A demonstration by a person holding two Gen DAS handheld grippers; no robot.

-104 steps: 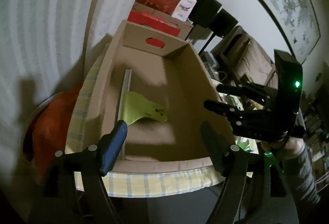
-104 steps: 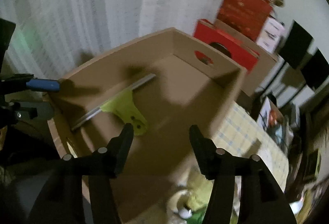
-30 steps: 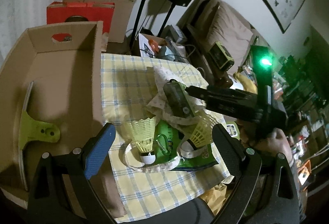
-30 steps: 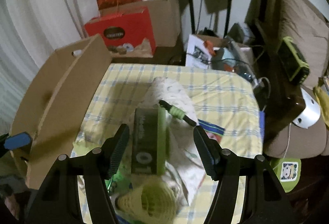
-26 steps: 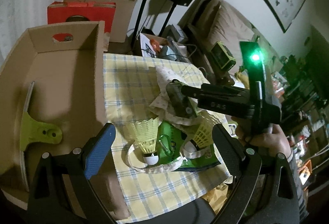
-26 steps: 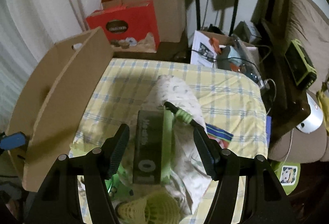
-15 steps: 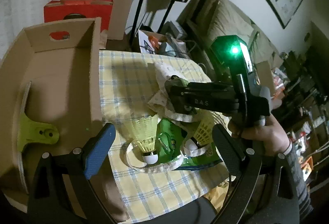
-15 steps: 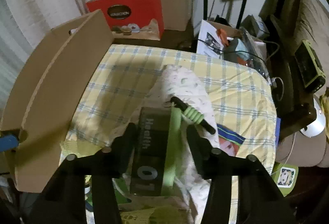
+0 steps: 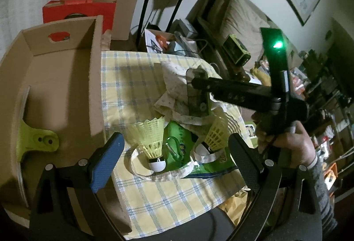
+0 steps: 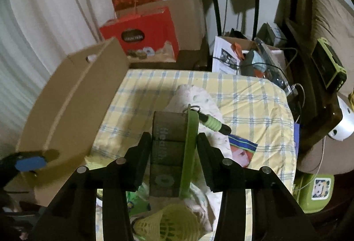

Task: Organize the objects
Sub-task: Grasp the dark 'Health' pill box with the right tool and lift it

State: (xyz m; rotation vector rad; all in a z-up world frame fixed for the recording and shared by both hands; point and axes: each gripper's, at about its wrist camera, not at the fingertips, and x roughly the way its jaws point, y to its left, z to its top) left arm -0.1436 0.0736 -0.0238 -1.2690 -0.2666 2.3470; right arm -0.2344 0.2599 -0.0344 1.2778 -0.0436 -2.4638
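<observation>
A dark oblong box with a green lid (image 10: 168, 152) lies on a white patterned cloth (image 10: 194, 97). My right gripper (image 10: 173, 139) is closing on it, and both pads touch its long sides; the box (image 9: 197, 97) and the right gripper (image 9: 194, 84) also appear in the left wrist view. My left gripper (image 9: 177, 141) stands open above two yellow shuttlecocks (image 9: 152, 137) (image 9: 215, 132) and a green packet (image 9: 179, 141), holding nothing. The open cardboard box (image 9: 95, 64) at the left contains a lime-green handled scraper (image 9: 37, 141).
A yellow checked tablecloth (image 9: 128, 86) covers the table. A green-gripped tool (image 10: 212, 122) lies just right of the held box. Red gift boxes (image 10: 141, 33), cartons and speaker stands crowd the back. A sofa (image 10: 320, 20) and clutter flank the right side.
The right gripper moved from the cardboard box to over the cloth, came down around the dark box and narrowed its jaws onto it. The left gripper swung right and has since stayed put.
</observation>
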